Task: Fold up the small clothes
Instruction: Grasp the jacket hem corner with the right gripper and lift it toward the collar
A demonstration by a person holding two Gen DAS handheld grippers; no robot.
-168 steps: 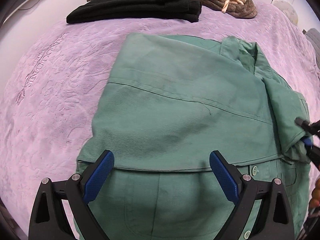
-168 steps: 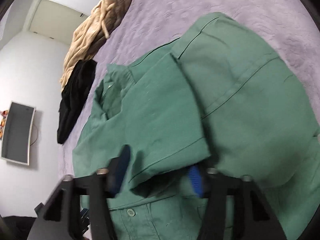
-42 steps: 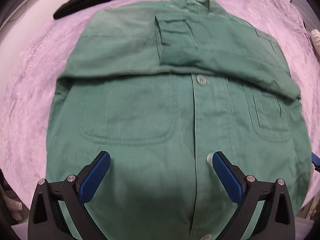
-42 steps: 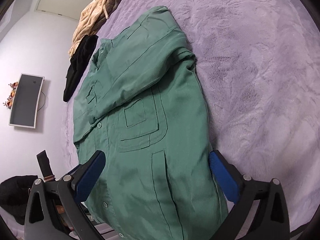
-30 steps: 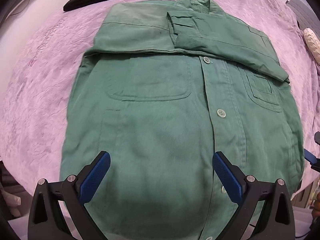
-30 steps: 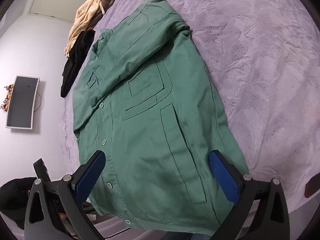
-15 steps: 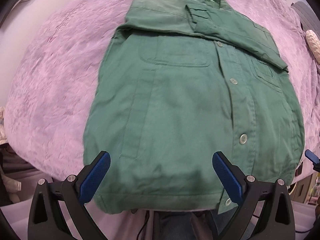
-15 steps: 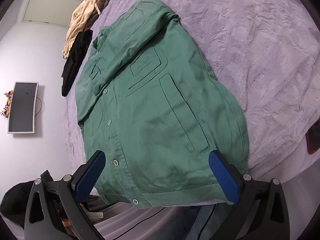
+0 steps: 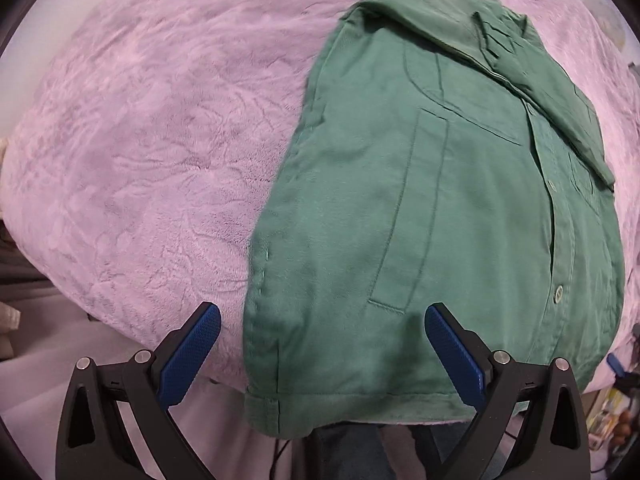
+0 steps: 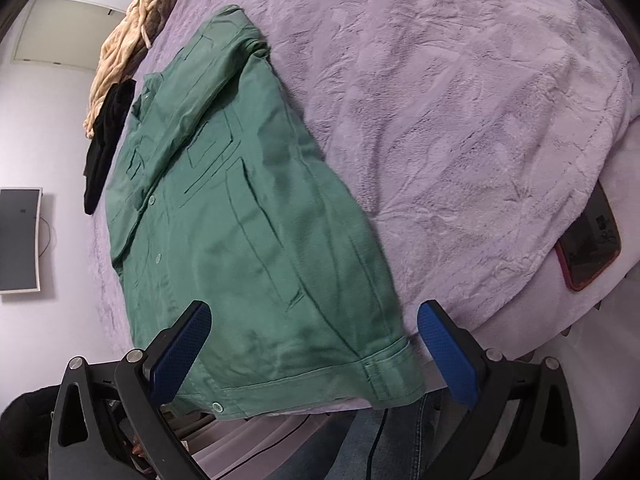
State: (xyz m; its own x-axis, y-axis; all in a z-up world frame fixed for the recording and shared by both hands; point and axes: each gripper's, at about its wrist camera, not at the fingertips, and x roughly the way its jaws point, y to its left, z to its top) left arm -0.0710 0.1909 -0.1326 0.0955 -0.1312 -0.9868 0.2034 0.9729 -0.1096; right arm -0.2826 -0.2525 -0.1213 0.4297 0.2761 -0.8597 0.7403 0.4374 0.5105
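you have the green jacket (image 9: 440, 208) lying front-up on the purple blanket (image 9: 140, 140), its hem at the near edge of the bed and both sleeves already folded across the chest, so what looks left is to bring the hem up toward the collar. your left gripper (image 9: 320, 354) is spread wide over the hem's left corner, holding nothing. your right gripper (image 10: 316, 354) is just as wide open, empty, over the right corner.
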